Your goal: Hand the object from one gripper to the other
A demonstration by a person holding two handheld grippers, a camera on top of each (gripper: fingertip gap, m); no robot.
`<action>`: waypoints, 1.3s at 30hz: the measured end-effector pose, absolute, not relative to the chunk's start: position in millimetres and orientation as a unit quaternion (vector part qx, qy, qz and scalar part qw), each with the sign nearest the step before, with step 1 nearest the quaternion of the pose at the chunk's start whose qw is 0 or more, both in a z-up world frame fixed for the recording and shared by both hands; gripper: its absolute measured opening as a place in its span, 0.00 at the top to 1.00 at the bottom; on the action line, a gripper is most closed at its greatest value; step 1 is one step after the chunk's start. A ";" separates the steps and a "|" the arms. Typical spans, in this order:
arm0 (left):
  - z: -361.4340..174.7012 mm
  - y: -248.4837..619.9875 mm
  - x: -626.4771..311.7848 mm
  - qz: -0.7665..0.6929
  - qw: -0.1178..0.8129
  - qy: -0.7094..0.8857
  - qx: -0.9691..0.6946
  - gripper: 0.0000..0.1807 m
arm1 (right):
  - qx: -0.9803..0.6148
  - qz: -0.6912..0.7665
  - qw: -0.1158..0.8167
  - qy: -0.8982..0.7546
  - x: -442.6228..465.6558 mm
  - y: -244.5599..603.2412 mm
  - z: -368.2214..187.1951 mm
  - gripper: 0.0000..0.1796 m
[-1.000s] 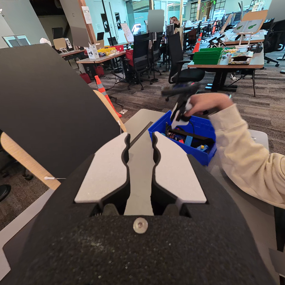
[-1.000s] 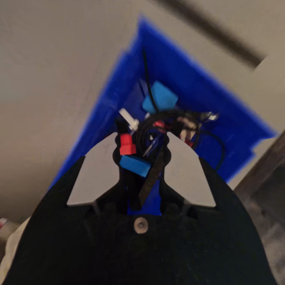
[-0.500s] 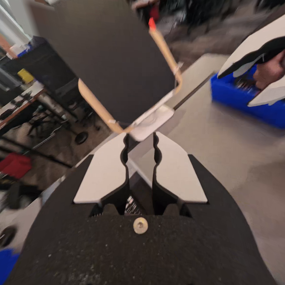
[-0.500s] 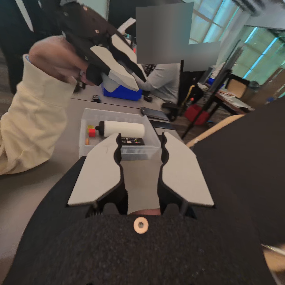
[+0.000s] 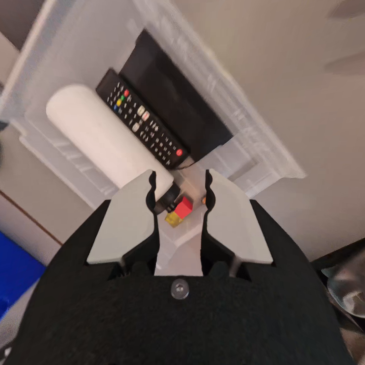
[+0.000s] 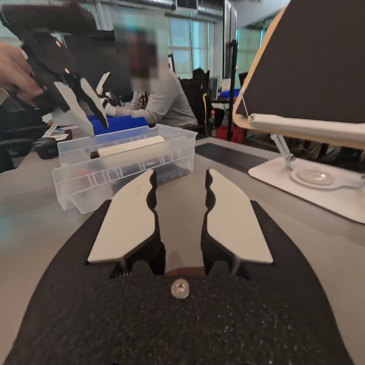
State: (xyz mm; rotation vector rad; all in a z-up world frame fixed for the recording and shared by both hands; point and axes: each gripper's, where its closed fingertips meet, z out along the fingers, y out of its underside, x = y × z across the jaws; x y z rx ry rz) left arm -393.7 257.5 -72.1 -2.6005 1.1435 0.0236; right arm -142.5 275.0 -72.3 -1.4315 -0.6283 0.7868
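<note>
The left gripper (image 5: 179, 178) hangs over a clear plastic bin (image 5: 256, 126), its jaws spread apart with nothing between them. Straight below the gap sits a red cube (image 5: 184, 207) touching a yellow cube (image 5: 172, 220) at its 7 o'clock; a small orange bit (image 5: 203, 200) shows at the cube's 3 o'clock, too blurred to name. From the near finger's tip toward 10 o'clock lies a white bottle (image 5: 98, 130) on its side, black cap nearest. Just beside it, at its 2 o'clock flank, lies a black remote control (image 5: 142, 120) with coloured buttons (their markings too smeared to read), and beyond that a flat black slab (image 5: 173, 98) against the bin's far wall. A blue bin (image 5: 13, 262) edges in at 8 o'clock. Only this view shows the cubes and remote clearly.

The right gripper (image 6: 179, 178) rests low over the grey table (image 6: 296, 227), jaws likewise apart and empty. Toward 11 o'clock stands the clear bin (image 6: 122, 177), seen from the side, with the bottle (image 6: 130, 147) inside. Above it, at 10 o'clock, the left gripper (image 6: 89, 116) points down, held by a hand (image 6: 13, 77). At 2 o'clock stands a white stand (image 6: 296, 177) carrying a tilted dark board (image 6: 308, 65); a black mat (image 6: 227, 156) lies between bin and stand. Farther off a person in a grey sweatshirt (image 6: 162, 104) sits at another desk (its chest print is not legible).
</note>
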 end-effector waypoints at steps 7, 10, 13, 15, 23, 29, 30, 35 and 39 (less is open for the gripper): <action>-101.4 245.1 -451.0 0.033 0.180 0.169 -0.968 0.72 | -0.623 0.360 0.622 -0.308 -152.3 264.2 -81.6 0.78; -108.8 228.2 -464.9 0.053 0.200 0.116 -0.971 0.72 | -0.623 0.371 0.620 -0.299 -149.7 265.1 -80.8 0.78; -122.9 211.4 -458.0 0.028 0.172 0.104 -0.979 0.72 | -0.623 0.383 0.616 -0.293 -147.5 265.3 -80.2 0.78; -131.2 209.0 -454.0 0.022 0.145 0.098 -0.984 0.71 | -0.623 0.386 0.614 -0.292 -147.3 265.1 -80.2 0.78; -163.5 214.9 -469.1 0.048 0.043 0.036 -0.997 0.74 | -0.619 0.382 0.613 -0.310 -150.9 260.0 -81.2 0.78; -182.6 211.5 -467.5 0.041 0.013 0.019 -0.999 0.72 | -0.621 0.390 0.607 -0.306 -150.6 260.8 -81.8 0.78; -183.5 211.8 -464.3 0.032 0.014 0.016 -0.999 0.74 | -0.622 0.392 0.605 -0.305 -150.3 261.2 -82.1 0.78; -184.7 210.6 -457.2 0.007 0.007 0.009 -1.000 0.81 | -0.625 0.401 0.601 -0.297 -148.9 262.9 -82.2 0.79; -185.1 209.1 -459.0 0.007 -0.002 0.008 -1.000 0.79 | -0.625 0.403 0.599 -0.296 -148.7 263.1 -82.2 0.79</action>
